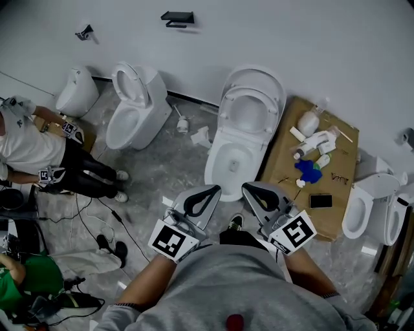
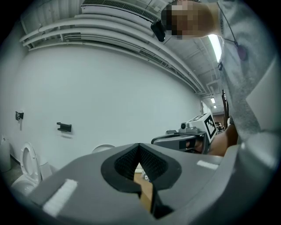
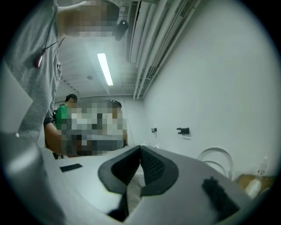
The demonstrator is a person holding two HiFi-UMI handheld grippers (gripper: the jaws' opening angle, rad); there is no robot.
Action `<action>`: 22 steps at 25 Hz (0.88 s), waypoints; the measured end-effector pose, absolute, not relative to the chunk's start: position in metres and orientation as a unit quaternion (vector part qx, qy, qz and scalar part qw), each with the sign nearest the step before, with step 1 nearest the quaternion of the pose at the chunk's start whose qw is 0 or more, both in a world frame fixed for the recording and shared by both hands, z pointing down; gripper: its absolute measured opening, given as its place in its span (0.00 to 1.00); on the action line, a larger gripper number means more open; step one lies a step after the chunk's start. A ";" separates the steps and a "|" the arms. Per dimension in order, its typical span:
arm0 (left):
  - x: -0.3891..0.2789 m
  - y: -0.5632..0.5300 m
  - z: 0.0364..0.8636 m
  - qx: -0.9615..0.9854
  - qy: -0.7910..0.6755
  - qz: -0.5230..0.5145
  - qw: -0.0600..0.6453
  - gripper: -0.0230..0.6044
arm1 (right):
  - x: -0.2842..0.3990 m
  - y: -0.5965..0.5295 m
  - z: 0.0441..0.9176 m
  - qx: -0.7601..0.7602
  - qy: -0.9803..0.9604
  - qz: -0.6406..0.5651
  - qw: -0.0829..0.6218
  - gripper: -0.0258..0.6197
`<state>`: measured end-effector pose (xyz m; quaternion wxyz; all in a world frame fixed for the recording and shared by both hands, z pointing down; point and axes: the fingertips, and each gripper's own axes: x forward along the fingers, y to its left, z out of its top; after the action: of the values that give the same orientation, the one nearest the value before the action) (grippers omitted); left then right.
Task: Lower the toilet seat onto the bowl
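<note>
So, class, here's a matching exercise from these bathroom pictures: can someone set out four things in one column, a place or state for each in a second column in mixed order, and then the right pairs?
Things:
1. toilet seat
2. phone
3. left claw
4. black bracket

Places or states:
A. fixed high on the wall
B. shut, with nothing in it
C. raised, standing upright behind the bowl
D. lying flat on the cardboard

Pairs: 1-C, 2-D, 3-B, 4-A
</note>
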<state>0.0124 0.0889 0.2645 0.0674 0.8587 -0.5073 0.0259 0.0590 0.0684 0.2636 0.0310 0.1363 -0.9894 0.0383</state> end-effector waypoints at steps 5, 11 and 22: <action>0.012 0.063 0.272 0.857 -0.509 0.034 0.068 0.05 | 0.061 0.042 0.265 0.140 -0.989 0.040 0.029 0.06; 0.015 0.037 0.272 0.865 -0.498 0.027 0.052 0.05 | 0.063 0.019 0.269 0.149 -0.988 0.039 0.031 0.06; -0.011 -0.020 0.289 0.878 -0.471 0.031 0.074 0.05 | 0.045 -0.029 0.285 0.198 -0.978 0.050 0.046 0.06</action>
<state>-0.0109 -0.0204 0.2888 0.0736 0.8785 -0.4711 0.0309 0.0453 -0.0290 0.2850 0.0461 0.1981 -0.9778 0.0505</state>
